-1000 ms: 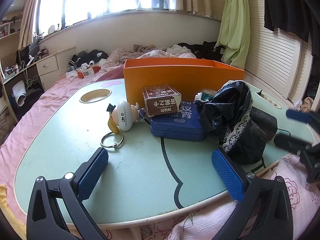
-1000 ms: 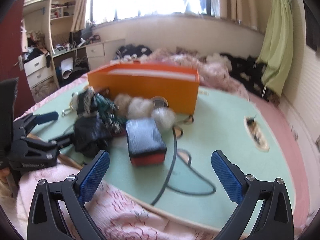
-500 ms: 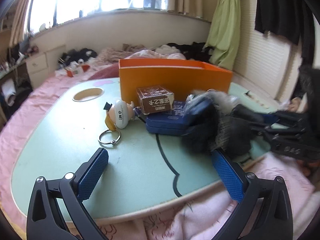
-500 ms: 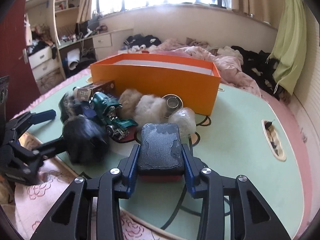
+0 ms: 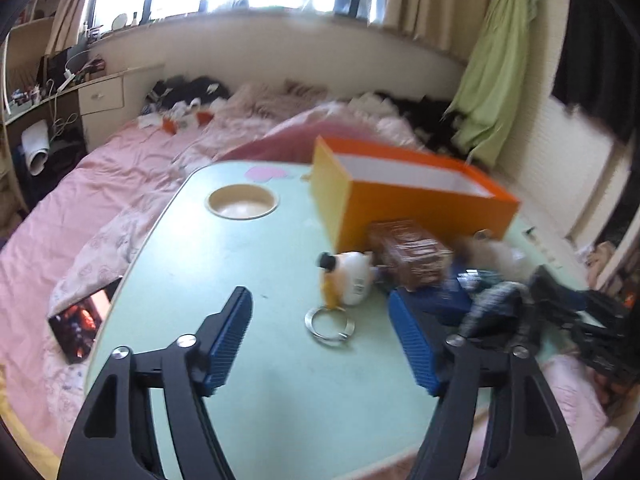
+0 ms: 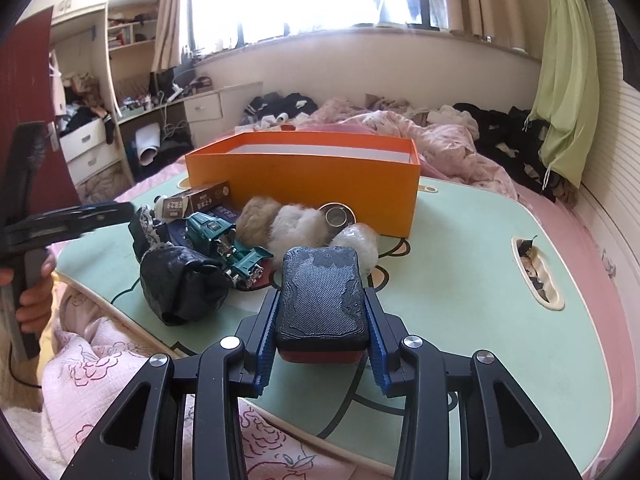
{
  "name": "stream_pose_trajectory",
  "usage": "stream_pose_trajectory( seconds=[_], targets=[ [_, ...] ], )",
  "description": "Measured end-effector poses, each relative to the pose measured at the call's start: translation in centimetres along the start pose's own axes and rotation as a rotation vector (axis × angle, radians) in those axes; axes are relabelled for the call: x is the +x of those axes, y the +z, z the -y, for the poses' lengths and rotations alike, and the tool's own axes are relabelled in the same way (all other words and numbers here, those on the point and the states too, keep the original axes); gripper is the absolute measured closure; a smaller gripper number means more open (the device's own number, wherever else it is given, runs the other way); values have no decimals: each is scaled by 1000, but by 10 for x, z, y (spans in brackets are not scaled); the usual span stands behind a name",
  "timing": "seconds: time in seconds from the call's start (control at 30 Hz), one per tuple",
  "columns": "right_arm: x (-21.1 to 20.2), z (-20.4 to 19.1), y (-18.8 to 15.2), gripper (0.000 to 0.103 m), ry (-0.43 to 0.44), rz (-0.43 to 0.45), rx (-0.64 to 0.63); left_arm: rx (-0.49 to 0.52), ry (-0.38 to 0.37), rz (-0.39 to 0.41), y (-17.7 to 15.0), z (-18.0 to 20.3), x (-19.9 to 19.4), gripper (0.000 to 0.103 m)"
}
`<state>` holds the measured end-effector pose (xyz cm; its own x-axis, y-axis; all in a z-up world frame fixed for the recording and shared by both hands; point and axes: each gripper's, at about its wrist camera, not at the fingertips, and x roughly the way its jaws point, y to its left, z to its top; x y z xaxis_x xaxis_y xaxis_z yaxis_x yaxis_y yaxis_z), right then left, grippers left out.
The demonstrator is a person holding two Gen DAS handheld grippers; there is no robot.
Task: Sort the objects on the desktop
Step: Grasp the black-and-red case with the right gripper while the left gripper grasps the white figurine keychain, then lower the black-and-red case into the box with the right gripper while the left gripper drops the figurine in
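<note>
On the smooth green table (image 6: 460,264), right jaws clamp a textured rectangular case (image 6: 322,294); left jaws, just narrowing, stand empty.

right gripper (image 6: 320,344) clamping black case (image 6: 321,294), orange box (image 6: 308,184) behind

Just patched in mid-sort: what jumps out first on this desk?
The bright orange box stands open at the back of the pale green table. In front of it lies a heap: fur balls, a teal toy truck and a black pouch. Nearest the camera, the right gripper is clamped on a black-topped, red-based case.
</note>
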<state>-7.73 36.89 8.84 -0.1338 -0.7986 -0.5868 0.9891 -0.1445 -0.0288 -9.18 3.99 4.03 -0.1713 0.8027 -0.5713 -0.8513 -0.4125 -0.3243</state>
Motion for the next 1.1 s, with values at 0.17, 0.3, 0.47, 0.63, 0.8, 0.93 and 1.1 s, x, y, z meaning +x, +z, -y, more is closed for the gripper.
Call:
stream_pose_trajectory(
  seconds=[0.17,0.3,0.47,0.63,0.8,0.93,1.1],
  targets=[
    [1,1,-1,65,5,-4,8,98,-55,-77,21,9,21,33],
    [3,1,-3,65,9,-14,13,201,-39,-163,32,26,40,33],
    [2,-2,-6,64,7,-15,0,295,29,-213,32,43,57,34],
    [2,-1,-6,64,9,-14,1,265,15,-238,25,39,55,54],
    [-2,2,-5,65,12,-2,14,223,-12,-163,20,29,27,54],
    [-8,6,0,65,21,16,20,179,-9,-89,26,26,1,54],
    [-16,9,31,65,37,81,15,158,-7,22,55,43,-14,54]
  ],
)
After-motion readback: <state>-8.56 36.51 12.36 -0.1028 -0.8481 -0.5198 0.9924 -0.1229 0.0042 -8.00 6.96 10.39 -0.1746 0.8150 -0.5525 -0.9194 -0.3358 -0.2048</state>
